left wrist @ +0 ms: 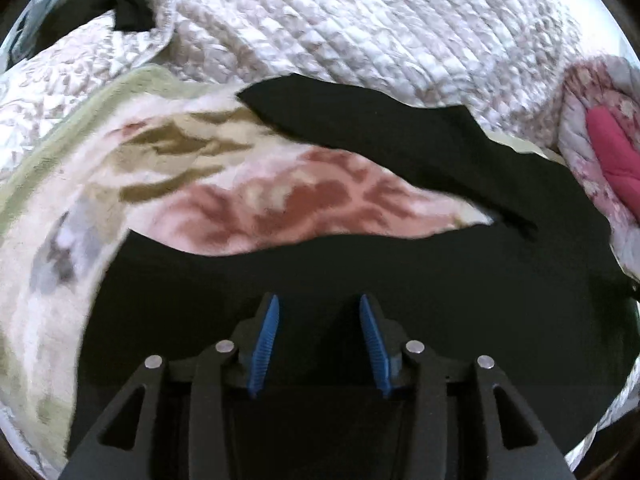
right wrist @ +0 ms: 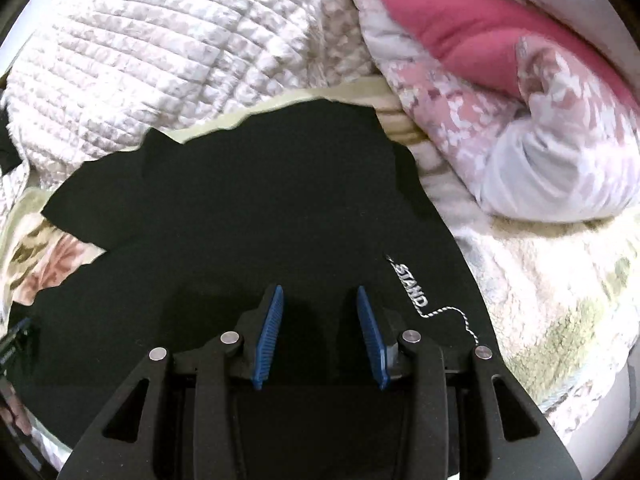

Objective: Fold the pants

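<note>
Left wrist view: your left claw (left wrist: 318, 304) stands open and empty above the black pants (left wrist: 400, 280), which lie spread under it on the floral blanket (left wrist: 200, 168). One leg (left wrist: 360, 128) splays away toward the quilt (left wrist: 360, 20), so the fold looks barely begun.

Right wrist view: your right claw (right wrist: 320, 296) is open too, gripping nothing, over the pants' upper part; the drawstring (right wrist: 452, 314) lies just beside it.
</note>
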A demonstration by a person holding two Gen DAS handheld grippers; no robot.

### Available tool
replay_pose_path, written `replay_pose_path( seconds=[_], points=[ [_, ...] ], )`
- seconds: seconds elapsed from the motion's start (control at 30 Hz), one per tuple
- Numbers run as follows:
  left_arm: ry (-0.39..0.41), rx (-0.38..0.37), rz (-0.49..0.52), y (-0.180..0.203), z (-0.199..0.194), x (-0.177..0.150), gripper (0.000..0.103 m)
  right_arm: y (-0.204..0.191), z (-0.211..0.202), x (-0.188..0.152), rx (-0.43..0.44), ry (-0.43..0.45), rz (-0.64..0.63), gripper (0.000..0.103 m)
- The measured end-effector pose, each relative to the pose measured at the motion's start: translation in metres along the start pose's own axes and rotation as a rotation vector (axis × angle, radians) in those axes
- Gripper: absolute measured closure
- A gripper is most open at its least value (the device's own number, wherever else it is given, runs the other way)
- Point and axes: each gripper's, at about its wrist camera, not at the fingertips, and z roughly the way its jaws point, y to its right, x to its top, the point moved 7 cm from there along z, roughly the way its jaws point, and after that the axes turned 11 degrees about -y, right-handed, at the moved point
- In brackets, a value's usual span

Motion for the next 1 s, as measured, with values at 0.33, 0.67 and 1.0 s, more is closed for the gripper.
replay_pose_path(
  seconds=[0.33, 0.67, 1.0],
  points=[
    [-0.009, 0.069, -0.091, -0.030, 0.006, 0.008, 0.057, -0.039, 0.005, -0.005, 0.060, 0.004, -0.119, 0.063],
    [0.058, -0.020, 0.042, 0.018, -0.024, -0.009, 0.057, -0.093, 0.006, -0.028, 0.169, 0.005, -0.288, 0.057],
    [0.019, 0.010, 0.095, 0.030, -0.006, -0.020, 0.055, -0.111, 0.025, -0.043, 0.129, -0.061, -0.369, 0.054]
  ],
)
